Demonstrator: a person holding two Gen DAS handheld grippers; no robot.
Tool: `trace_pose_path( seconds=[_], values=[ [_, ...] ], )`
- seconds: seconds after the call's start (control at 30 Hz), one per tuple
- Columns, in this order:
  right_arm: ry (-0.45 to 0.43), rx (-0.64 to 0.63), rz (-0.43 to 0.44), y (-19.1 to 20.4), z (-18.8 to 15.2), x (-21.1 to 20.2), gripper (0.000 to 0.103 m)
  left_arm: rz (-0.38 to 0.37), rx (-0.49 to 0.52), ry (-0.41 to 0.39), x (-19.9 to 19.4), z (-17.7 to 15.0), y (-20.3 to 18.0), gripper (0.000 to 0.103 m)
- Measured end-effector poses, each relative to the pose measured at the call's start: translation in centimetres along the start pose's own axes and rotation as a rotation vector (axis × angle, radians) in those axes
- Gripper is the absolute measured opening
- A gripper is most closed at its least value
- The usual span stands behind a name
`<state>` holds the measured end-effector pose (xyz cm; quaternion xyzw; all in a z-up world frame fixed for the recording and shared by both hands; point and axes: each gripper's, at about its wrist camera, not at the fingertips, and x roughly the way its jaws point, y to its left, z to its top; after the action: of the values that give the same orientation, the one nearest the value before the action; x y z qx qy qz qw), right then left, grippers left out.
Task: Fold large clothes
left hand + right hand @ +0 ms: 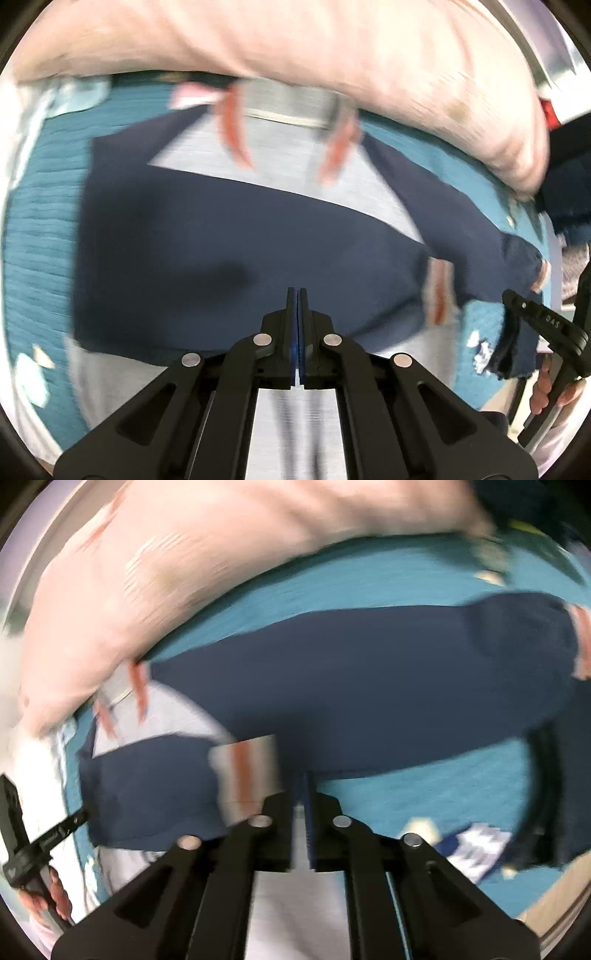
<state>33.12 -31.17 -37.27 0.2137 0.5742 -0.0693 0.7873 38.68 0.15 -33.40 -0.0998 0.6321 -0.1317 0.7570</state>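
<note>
A navy and grey hooded garment (229, 236) with orange drawstrings (234, 125) lies spread on a teal bed cover (40, 221). My left gripper (297, 295) hangs just above its navy body with the jaws closed together and nothing between them. In the right wrist view the same garment (369, 686) stretches across, one sleeve with an orange-striped cuff (247, 771) folded in. My right gripper (301, 779) sits above the garment's lower edge, jaws nearly together, nothing seen held. Both views are motion-blurred.
A large pale pink pillow (332, 55) lies along the far side of the bed, also in the right wrist view (184, 572). The other hand-held gripper (546, 325) shows at the right edge. Patterned patches (480, 845) mark the teal cover.
</note>
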Motion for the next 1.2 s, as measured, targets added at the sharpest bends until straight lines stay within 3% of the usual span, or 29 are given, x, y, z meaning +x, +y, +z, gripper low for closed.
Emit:
trace_pose_path(
  seconds=[0.03,0.1,0.33,0.53,0.63,0.77,0.9,0.97,1.03,1.13,1.2],
  values=[
    [-0.019,0.031,-0.013,-1.9,0.1,-0.8,0.048,-0.013,0.012,0.015,0.9,-0.2,-2.4,0.001],
    [-0.094,0.094,-0.055,-6.0,0.3,-3.1,0.061,-0.026,0.036,0.035,2.7,-0.4,-5.6,0.001],
    [-0.155,0.231,-0.161,-18.4,1.0,-6.7,0.069,-0.064,0.088,0.096,8.4,-0.2,-14.1,0.001],
    [-0.16,0.348,-0.169,-26.3,4.2,-7.0,0.069,0.008,0.09,0.161,14.2,0.5,-16.0,0.0],
    [-0.157,0.397,-0.143,-28.5,6.1,-6.6,0.069,-0.035,0.021,0.133,14.8,0.2,-15.1,0.001],
    [-0.138,0.419,-0.116,-29.4,8.1,-5.0,0.069,-0.067,0.017,0.132,14.9,0.1,-14.5,0.001],
    [-0.126,0.45,-0.097,-29.8,9.1,-3.5,0.069,-0.051,0.03,0.132,14.9,0.0,-14.8,0.001],
    [-0.124,0.463,-0.085,-30.0,9.4,-2.9,0.063,-0.039,0.049,0.131,14.7,0.1,-14.9,0.001],
    [-0.133,0.457,-0.034,-29.8,9.5,-2.7,0.024,-0.028,0.058,0.129,14.7,0.1,-15.1,0.001],
    [-0.151,0.442,-0.024,-29.1,9.4,-3.6,0.014,-0.02,0.059,0.132,14.7,0.1,-15.2,0.001],
    [-0.174,0.452,-0.012,-28.8,8.9,-4.7,0.013,-0.008,0.075,0.132,14.8,0.1,-15.4,0.002]
  ],
)
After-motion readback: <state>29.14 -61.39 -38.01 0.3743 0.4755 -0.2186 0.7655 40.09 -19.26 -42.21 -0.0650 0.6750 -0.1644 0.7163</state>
